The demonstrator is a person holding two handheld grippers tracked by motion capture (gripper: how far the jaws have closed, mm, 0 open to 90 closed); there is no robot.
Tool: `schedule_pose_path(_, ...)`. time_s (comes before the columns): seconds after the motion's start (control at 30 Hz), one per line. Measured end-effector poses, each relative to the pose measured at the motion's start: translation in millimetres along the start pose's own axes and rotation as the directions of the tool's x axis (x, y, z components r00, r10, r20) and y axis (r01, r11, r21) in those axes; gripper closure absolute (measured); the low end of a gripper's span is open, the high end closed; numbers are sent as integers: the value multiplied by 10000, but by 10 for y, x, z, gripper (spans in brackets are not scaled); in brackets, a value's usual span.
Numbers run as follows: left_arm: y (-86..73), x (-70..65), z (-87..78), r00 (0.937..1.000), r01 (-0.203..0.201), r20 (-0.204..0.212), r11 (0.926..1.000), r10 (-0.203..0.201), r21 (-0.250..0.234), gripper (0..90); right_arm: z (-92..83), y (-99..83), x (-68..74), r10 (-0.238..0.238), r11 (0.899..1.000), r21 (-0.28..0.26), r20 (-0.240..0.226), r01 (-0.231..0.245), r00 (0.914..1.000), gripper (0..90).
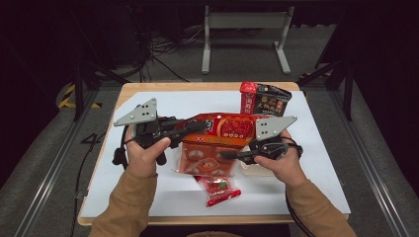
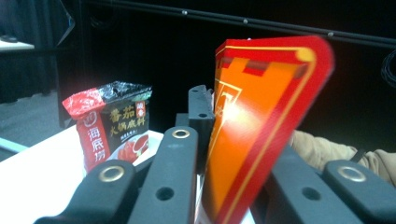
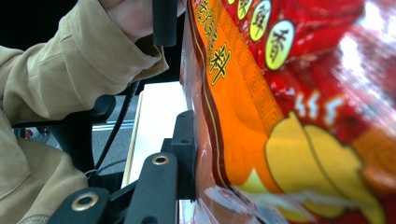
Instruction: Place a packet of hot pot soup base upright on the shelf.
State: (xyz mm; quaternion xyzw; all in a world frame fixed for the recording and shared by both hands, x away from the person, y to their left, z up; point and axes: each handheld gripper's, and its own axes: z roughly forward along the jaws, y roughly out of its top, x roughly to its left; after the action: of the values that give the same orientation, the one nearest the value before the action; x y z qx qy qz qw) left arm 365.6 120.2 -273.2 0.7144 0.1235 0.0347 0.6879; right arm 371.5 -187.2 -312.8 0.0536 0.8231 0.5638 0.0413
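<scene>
High view. Wooden table [image 1: 129, 89] under white sheet [image 1: 316, 148], dark room behind, grey metal frame [image 1: 244, 22] on carpet beyond. Left gripper [image 1: 195, 127] held level over table's middle, jaws pinched on left end of large red-orange bag [image 1: 217, 143], bag lifted off the sheet. Right gripper [image 1: 228, 155] at bag's right edge, pointing left, jaws closed on that edge. Black-and-red sauce packet [image 1: 264, 98] upright at far right of sheet, well apart from bag. Small red packet [image 1: 217, 190] flat on sheet, near front edge, just below bag.

Left gripper view. White sheet at lower left, black backdrop. Bag's orange-red corner [image 2: 261, 126] clamped between black jaws, standing on edge. Sauce packet [image 2: 109, 126] upright beyond.

Right gripper view. Table edge and floor at left, tan sleeve [image 3: 65, 60] above. Bag [image 3: 289, 116] pressed against jaw's pad, gripped at its edge.
</scene>
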Motion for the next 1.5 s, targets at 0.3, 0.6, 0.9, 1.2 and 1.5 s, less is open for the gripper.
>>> schedule_pose_path(0.3, -30, 18, -69, 9989, -72, -464, 9999, 79, 144, 699, -96, 56, 24, 283, 9991, 307, 238, -291, 9993, 702)
schedule_pose_path(0.6, -68, 39, -146, 9952, -132, -967, 9989, 174, 448, 571, -223, 77, -6, 519, 9977, 414, 602, -544, 9968, 702)
schedule_pose_path(0.9, -138, 83, -298, 9874, -79, -1573, 9980, 178, 633, 455, -426, 133, -22, 714, 9964, 374, 1074, -758, 9917, 702)
schedule_pose_path(1.2, -262, 172, -484, 9756, 366, -2188, 9963, -188, 778, 410, -626, 227, -52, 759, 9964, 248, 1550, -807, 9850, 702)
schedule_pose_path(1.5, -381, 238, -597, 9631, 619, -2671, 9933, -339, 972, 383, -759, 314, -85, 819, 9965, 46, 1741, -840, 9813, 702)
